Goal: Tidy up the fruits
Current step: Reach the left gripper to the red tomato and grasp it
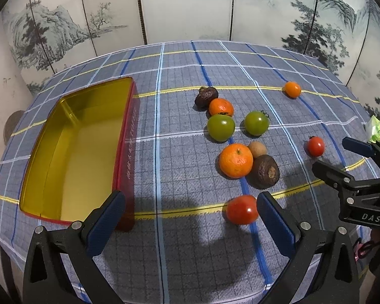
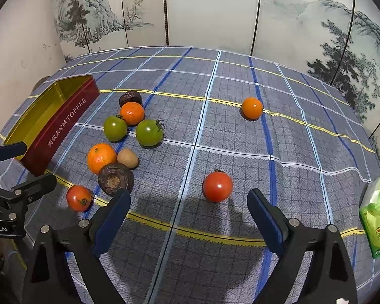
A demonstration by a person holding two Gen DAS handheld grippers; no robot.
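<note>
Both grippers, left (image 1: 190,217) and right (image 2: 188,207), are shown spread wide and empty above the checked tablecloth (image 2: 240,152). Nothing is yet placed in the toffee tin (image 1: 71,152); all the fruits are left loose beside it, a red tomato (image 1: 242,209) nearest the left fingertips, another tomato (image 2: 217,186) before the right.

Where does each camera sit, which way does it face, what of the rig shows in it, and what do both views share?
Left wrist: on the left gripper, angled down at the open tin and fruit; the right gripper shows at right.
Right wrist: on the right gripper, angled down at a red tomato; the left gripper shows at left.
Shared: tin, fruit, checked cloth, painted screen.
</note>
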